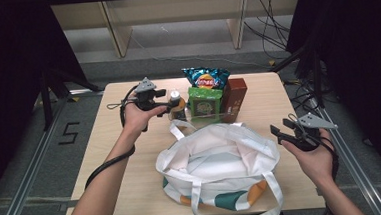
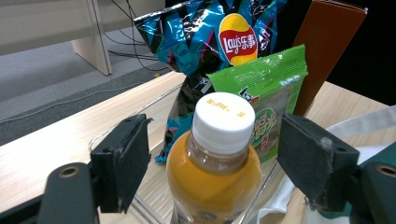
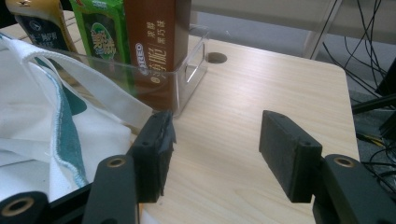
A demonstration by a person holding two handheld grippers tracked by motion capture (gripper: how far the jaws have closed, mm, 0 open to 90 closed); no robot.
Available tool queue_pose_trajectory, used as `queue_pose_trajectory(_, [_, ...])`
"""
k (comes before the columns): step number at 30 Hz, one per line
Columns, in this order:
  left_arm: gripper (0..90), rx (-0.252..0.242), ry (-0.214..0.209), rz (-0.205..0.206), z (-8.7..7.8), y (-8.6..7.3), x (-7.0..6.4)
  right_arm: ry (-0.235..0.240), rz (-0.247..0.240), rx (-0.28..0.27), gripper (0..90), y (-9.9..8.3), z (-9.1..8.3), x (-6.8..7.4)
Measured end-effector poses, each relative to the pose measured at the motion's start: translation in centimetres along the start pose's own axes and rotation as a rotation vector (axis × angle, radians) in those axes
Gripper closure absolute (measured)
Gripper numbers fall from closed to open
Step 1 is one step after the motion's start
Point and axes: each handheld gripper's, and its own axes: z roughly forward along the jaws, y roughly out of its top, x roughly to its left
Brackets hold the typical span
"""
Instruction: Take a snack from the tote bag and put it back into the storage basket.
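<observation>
left gripper [image 2: 212, 158]: spread, straddling juice bottle [image 2: 215, 163], no contact
right gripper [image 3: 215, 154]: spread, idle
risk: off-centre squeeze could tip bottle into chip bag [image 2: 205, 42]

One bottle [image 2: 215, 163], two snack bags [image 2: 219, 42], one box [image 1: 235, 97], one tote [image 1: 217, 161]

The orange drink bottle [image 2: 215, 163] is flanked by the spread jaws of the left gripper [image 2: 212, 165], with a gap left on each side. Passage behind it is blocked by the chip bag [image 2: 205, 42], the green packet [image 2: 268, 100] and the brown carton [image 2: 327, 51], packed closely in the clear tray [image 3: 189, 77]. Bare tabletop [image 3: 261, 84] is left open ahead of the right gripper [image 3: 215, 149]; the white tote bag [image 1: 216, 158] crowds its left side.
</observation>
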Motion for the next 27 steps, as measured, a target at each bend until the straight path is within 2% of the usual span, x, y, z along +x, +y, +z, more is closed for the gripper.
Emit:
queue_pose_trajectory(1, [24.2, -0.002, 0.001, 0.000, -0.3, 0.0, -0.1, -0.003, -0.022, 0.003, 45.2, 0.0, 0.0, -0.2])
queue_pose_trajectory(2, [24.0, -0.002, 0.003, -0.003, -0.5, 0.0, -0.2, -0.009, -0.010, -0.001, 45.2, 0.0, 0.0, -0.1])
queue_pose_trajectory(4, [24.1, -0.002, -0.007, -0.008, -0.8, 0.0, -0.4, 0.007, -0.041, -0.002, 45.2, 0.0, 0.0, -0.3])
queue_pose_trajectory(5, [24.1, -0.007, -0.017, -0.016, -1.0, -0.1, -0.5, 0.003, -0.021, -0.007, 45.2, 0.0, 0.1, -0.2])
queue_pose_trajectory(8, [24.0, -0.017, -0.011, -0.013, -1.5, -0.1, -0.7, -0.005, -0.023, -0.005, 45.2, 0.0, 0.1, -0.2])
queue_pose_trajectory(9, [24.0, -0.018, -0.011, -0.014, -1.7, -0.1, -0.7, 0.005, -0.013, -0.005, 45.1, 0.1, 0.0, -0.1])
queue_pose_trajectory(11, [23.9, -0.022, -0.013, -0.011, -2.1, -0.1, -0.9, -0.025, -0.033, -0.006, 45.1, 0.0, 0.1, -0.4])
queue_pose_trajectory(12, [24.0, -0.017, -0.015, -0.011, -2.3, -0.1, -1.1, -0.001, -0.018, -0.004, 45.1, 0.0, 0.0, -0.2])
queue_pose_trajectory(14, [24.1, -0.007, -0.013, -0.013, -2.6, -0.2, -1.3, -0.005, -0.026, -0.004, 45.1, 0.0, 0.1, -0.2])
queue_pose_trajectory(20, [24.3, -0.018, -0.008, -0.016, -3.9, -0.5, -2.0, 0.003, -0.013, 0.000, 45.1, 0.1, 0.1, -0.1])
queue_pose_trajectory(22, [24.3, -0.022, -0.007, -0.013, -4.2, -0.6, -2.4, -0.003, -0.027, -0.003, 45.0, 0.0, 0.1, -0.1])
queue_pose_trajectory(27, [24.4, -0.030, -0.005, -0.002, -5.2, -0.7, -3.1, 0.003, -0.001, -0.022, 45.0, 0.0, 0.3, 0.2])
